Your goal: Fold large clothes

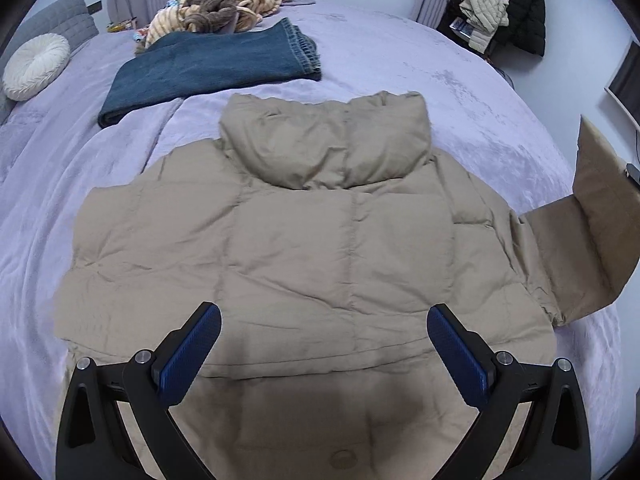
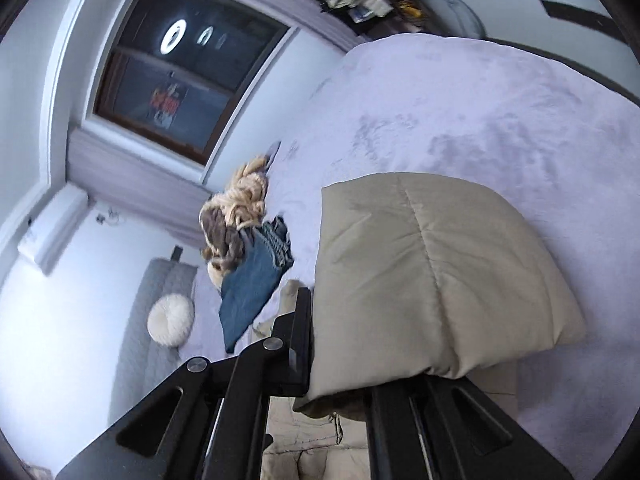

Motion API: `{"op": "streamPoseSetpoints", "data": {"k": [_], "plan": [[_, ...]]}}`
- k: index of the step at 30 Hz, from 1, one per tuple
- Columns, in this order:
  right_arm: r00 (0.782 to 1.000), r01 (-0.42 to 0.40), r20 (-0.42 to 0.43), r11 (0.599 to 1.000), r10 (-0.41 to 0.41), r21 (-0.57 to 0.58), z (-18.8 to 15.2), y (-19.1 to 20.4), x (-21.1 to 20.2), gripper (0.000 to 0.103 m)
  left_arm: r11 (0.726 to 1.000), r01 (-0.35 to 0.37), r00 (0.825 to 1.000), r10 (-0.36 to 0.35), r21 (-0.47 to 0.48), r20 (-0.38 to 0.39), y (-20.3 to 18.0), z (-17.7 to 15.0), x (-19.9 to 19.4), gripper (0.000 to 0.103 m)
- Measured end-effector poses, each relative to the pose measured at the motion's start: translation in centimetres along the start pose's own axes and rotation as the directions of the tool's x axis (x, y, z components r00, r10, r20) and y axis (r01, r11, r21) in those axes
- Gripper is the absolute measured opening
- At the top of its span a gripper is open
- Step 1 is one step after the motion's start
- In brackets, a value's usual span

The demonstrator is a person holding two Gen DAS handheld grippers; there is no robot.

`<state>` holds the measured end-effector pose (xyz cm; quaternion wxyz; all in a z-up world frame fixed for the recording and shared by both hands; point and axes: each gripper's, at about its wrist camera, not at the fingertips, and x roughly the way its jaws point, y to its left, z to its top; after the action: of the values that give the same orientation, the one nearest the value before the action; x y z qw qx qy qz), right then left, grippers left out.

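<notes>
Nearest in the left wrist view, the left tongs (image 1: 324, 344) stand spread wide and empty, angled steeply down over the hem of the beige quilted puffer jacket (image 1: 304, 240), which lies back-up on the lilac plush bed (image 1: 460, 92), hood toward twelve o'clock. At three o'clock its sleeve (image 1: 592, 232) is raised off the cover. In the right wrist view the right tongs (image 2: 340, 360), rolled sideways and tilted slightly down, are pressed together on that sleeve (image 2: 432, 276). The sleeve fold seems to be in hand; next, I judge, it must be carried toward nine o'clock across the back and laid flat. Beyond lie folded blue jeans (image 1: 208, 72) and a striped tan fleece heap (image 1: 224, 4).
</notes>
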<state>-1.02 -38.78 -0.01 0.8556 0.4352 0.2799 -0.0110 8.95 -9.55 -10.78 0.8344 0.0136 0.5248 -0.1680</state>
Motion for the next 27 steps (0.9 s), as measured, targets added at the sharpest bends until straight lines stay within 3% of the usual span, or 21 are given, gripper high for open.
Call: {"op": "streamPoseSetpoints", "data": {"k": [4, 7, 10, 13, 18, 19, 21, 23, 27], "plan": [[0.994, 0.029, -0.095, 0.978, -0.05, -0.209, -5.1, 7.4, 5.8, 0.006, 0.998, -0.056, 0.998, 0.056, -0.029, 0.009, 4.7, -0.2, -0.4, 0.103], [0.976, 0.056, -0.181, 0.945, -0.12, -0.322, -9.5, 10.2, 10.0, 0.006, 0.996, -0.078, 0.997, 0.079, -0.048, 0.006, 8.0, -0.5, -0.3, 0.103], [0.946, 0.117, -0.238, 0.916, -0.221, -0.385, -14.0, 10.2, 13.7, 0.006, 0.994, -0.093, 0.996, 0.093, -0.059, -0.005, 10.3, -0.8, 0.2, 0.103], [0.917, 0.177, -0.279, 0.916, -0.286, -0.359, -16.9, 8.0, 15.6, 0.006, 0.994, -0.094, 0.995, 0.093, -0.064, -0.02, 11.9, -1.3, 0.9, 0.103], [0.866, 0.268, -0.328, 0.903, -0.378, -0.335, -19.0, 5.4, 17.8, 0.008, 0.995, -0.085, 0.996, 0.084, -0.046, -0.037, 12.2, -1.8, 2.2, 0.103], [0.861, 0.27, -0.337, 0.905, -0.38, -0.33, -19.2, 5.2, 17.8, 0.012, 0.996, -0.082, 0.996, 0.08, -0.037, -0.034, 12.1, -1.8, 2.2, 0.103], [0.861, 0.253, -0.366, 0.923, -0.352, -0.291, -18.9, 5.0, 17.5, 0.026, 0.997, -0.071, 0.997, 0.071, -0.025, -0.028, 11.7, -1.6, 2.2, 0.103], [0.871, 0.24, -0.37, 0.937, -0.323, -0.252, -18.4, 5.1, 16.5, 0.056, 0.997, -0.067, 0.998, 0.066, -0.033, -0.024, 11.7, -1.3, 2.2, 0.103], [0.908, 0.251, -0.295, 0.95, -0.297, -0.185, -16.6, 5.7, 12.8, 0.061, 0.998, -0.016, 0.999, 0.014, -0.066, -0.029, 12.3, -0.8, 2.2, 0.103]]}}
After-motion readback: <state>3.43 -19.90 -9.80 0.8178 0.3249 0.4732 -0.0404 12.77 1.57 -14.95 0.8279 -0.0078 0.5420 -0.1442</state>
